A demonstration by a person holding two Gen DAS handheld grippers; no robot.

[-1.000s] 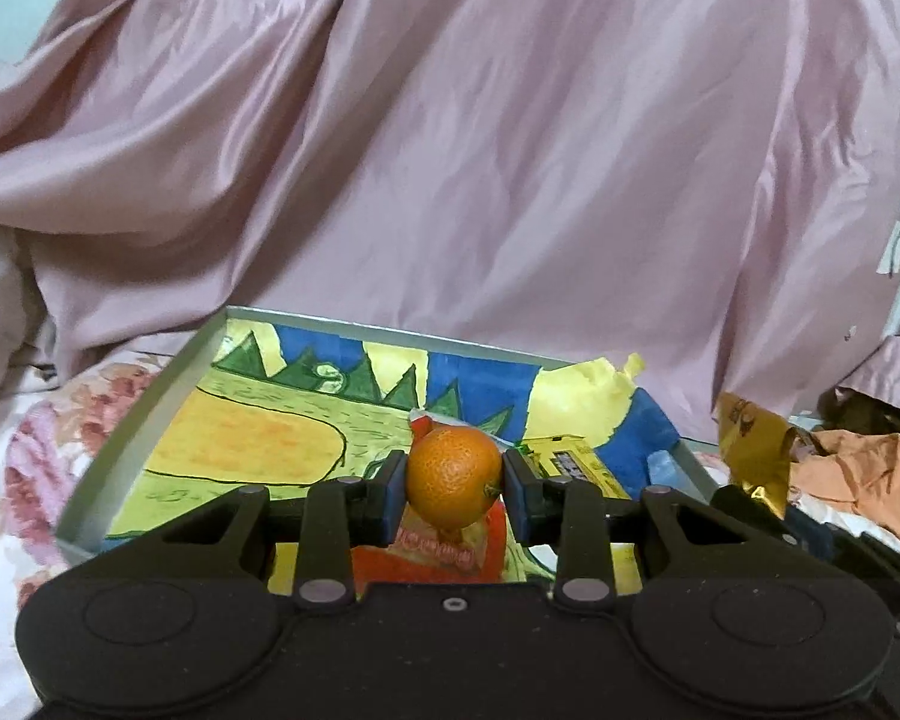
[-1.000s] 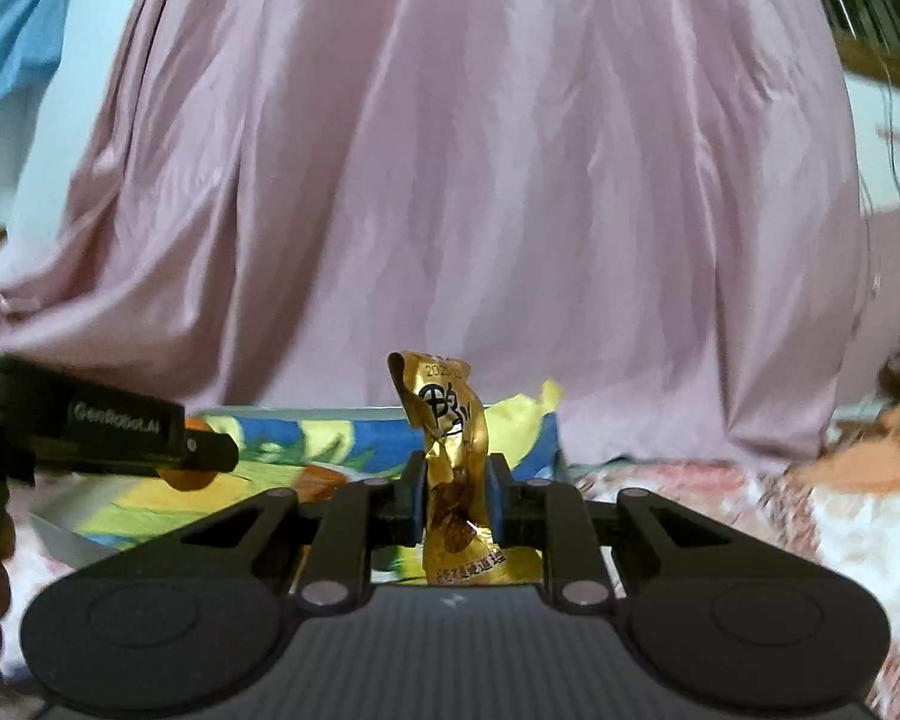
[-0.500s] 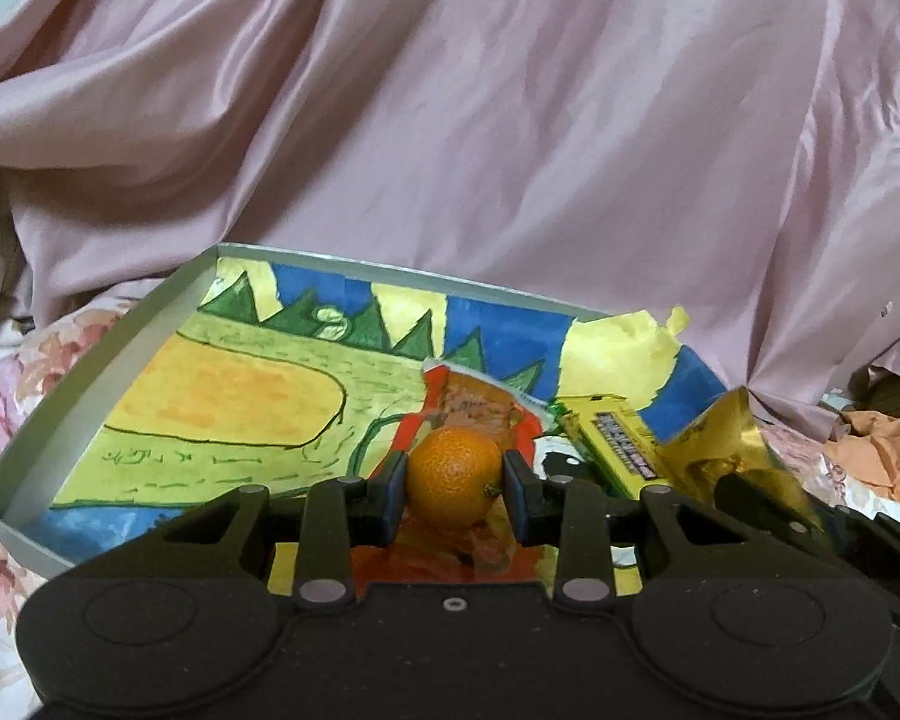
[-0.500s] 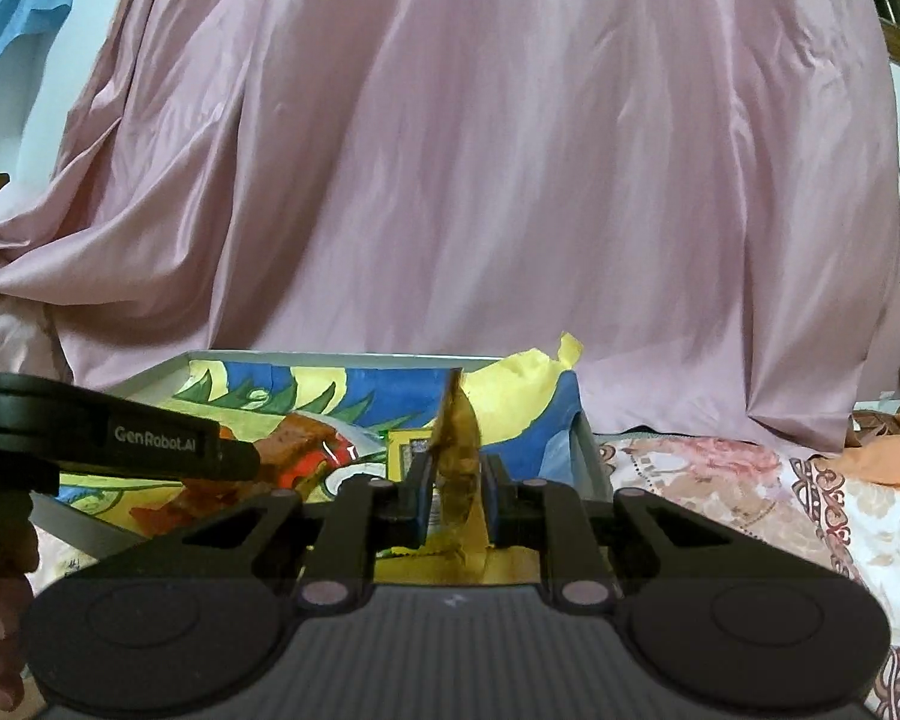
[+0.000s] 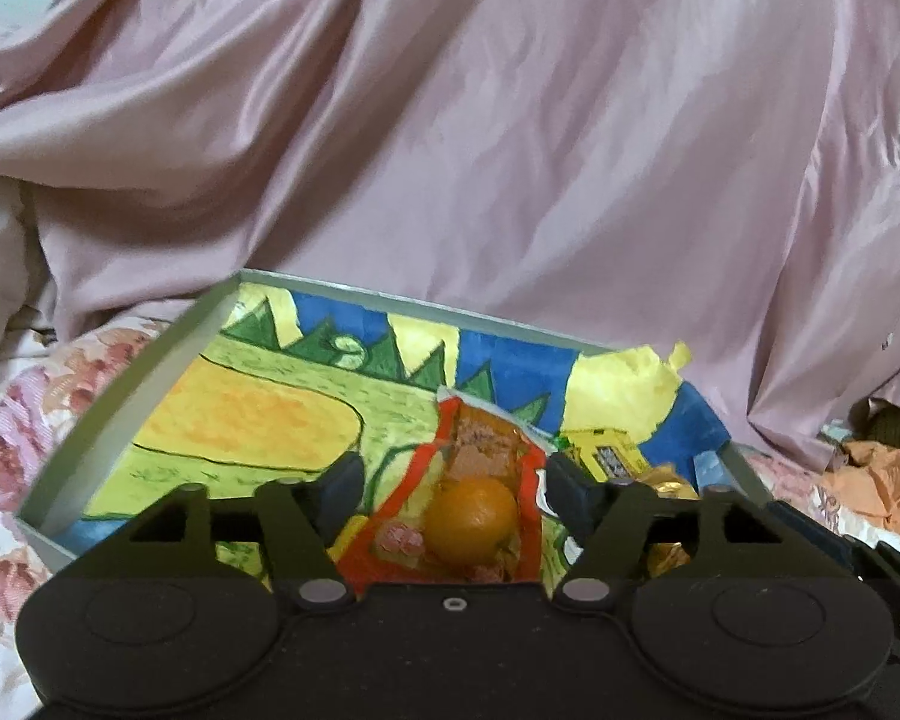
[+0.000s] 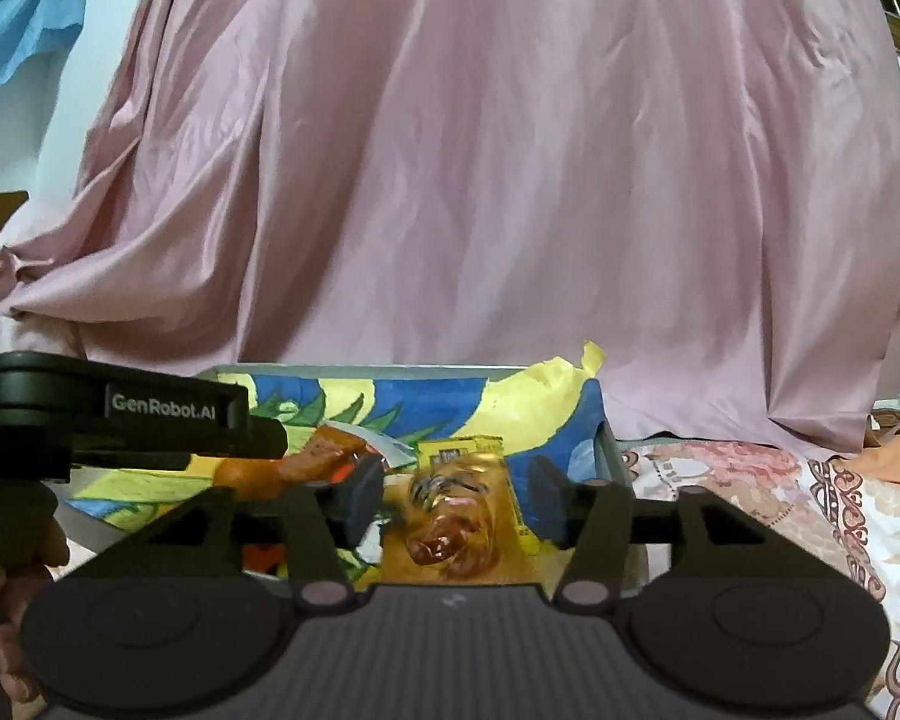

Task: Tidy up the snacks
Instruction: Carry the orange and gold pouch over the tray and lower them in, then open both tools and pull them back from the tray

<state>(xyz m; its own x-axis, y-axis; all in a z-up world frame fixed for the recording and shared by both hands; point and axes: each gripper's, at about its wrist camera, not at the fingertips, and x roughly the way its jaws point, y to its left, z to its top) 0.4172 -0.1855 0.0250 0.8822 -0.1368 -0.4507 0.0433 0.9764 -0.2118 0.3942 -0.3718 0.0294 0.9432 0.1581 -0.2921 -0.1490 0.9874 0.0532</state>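
Pink satin sheet [image 5: 510,150] fills the background behind everything, draped down to the tray. The tray [image 5: 120,396] is my landmark: grey-walled, lined with a painted yellow, green and blue drawing, sitting on floral bedding [image 6: 750,480]. Orange cloth [image 5: 882,480] lies right of the tray, off it.

My left gripper [image 5: 450,483] hangs over the tray's near edge with its fingers spread wide, nothing touching them. My right gripper [image 6: 456,492] is over the tray's right end, fingers also apart.

Inside the tray: red snack packet [image 5: 480,456] near the middle, lying flat. The orange [image 5: 473,521] rests on the packet's near end, free between my left fingers. Yellow packet [image 5: 600,450] sits toward the tray's right side. Gold wrapper [image 6: 456,516] lies at the tray's right end, loose between my right fingers, blurred.
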